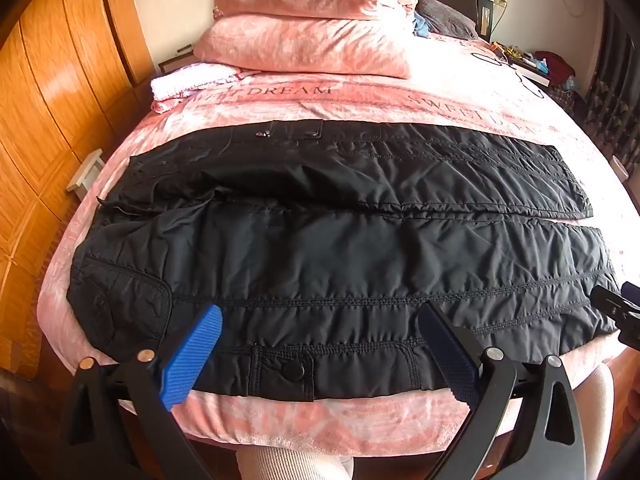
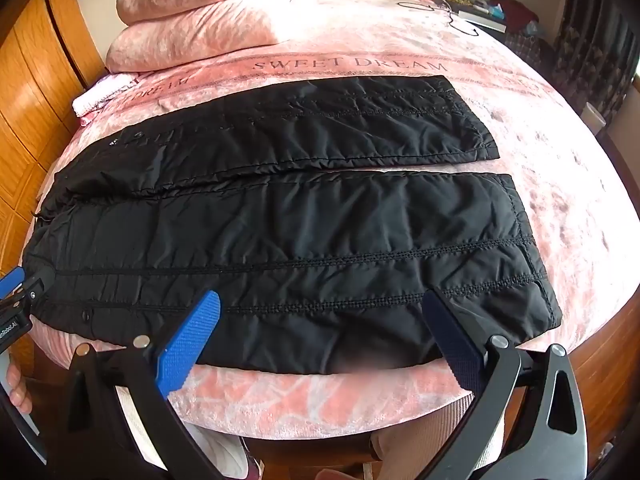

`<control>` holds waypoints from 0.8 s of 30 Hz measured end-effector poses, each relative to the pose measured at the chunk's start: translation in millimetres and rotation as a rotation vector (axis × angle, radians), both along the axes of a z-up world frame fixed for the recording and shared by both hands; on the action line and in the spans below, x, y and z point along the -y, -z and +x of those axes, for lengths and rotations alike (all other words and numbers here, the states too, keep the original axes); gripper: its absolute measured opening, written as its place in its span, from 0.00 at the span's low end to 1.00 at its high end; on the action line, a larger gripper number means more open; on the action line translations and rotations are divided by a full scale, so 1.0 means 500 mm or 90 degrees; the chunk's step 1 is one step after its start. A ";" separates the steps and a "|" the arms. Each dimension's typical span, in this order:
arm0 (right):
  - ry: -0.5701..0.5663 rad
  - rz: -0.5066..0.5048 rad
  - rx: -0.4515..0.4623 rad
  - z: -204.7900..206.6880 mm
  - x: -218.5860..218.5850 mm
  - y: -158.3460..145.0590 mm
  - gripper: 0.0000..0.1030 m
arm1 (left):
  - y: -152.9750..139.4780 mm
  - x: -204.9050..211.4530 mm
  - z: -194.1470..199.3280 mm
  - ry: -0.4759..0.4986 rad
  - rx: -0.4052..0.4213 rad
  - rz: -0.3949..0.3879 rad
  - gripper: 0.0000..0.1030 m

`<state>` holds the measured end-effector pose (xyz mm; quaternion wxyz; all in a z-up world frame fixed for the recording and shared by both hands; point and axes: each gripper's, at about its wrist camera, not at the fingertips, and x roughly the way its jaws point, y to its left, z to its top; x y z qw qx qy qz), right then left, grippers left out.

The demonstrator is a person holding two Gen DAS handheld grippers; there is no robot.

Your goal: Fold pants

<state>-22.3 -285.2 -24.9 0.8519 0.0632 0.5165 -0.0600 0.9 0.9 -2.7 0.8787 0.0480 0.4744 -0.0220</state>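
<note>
Black quilted pants [image 1: 320,248] lie flat across the pink bed, waist at the left, both legs stretched to the right side by side. They also show in the right wrist view [image 2: 280,232], with the leg cuffs at the right. My left gripper [image 1: 320,312] is open, its blue fingers hovering over the near leg close to the waist and a snap pocket [image 1: 296,370]. My right gripper [image 2: 320,300] is open over the near leg close to its cuff. Neither holds cloth. Each gripper shows at the edge of the other's view.
Pink bedspread [image 1: 320,420] with "SWEET DREAM" lettering. Two stacked pink pillows [image 1: 312,32] and a folded white towel [image 1: 188,80] at the far left. Wooden wardrobe [image 1: 48,100] on the left. A cable [image 2: 452,20] and clutter lie at the far right. My legs are below the bed edge.
</note>
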 end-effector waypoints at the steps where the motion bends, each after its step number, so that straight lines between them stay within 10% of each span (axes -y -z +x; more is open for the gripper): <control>1: 0.000 0.001 -0.001 0.000 -0.001 0.001 0.98 | 0.001 0.000 0.000 0.000 0.000 0.001 0.96; 24: -0.004 -0.007 -0.007 0.007 -0.002 0.012 0.98 | 0.012 0.003 0.002 0.001 -0.007 0.006 0.96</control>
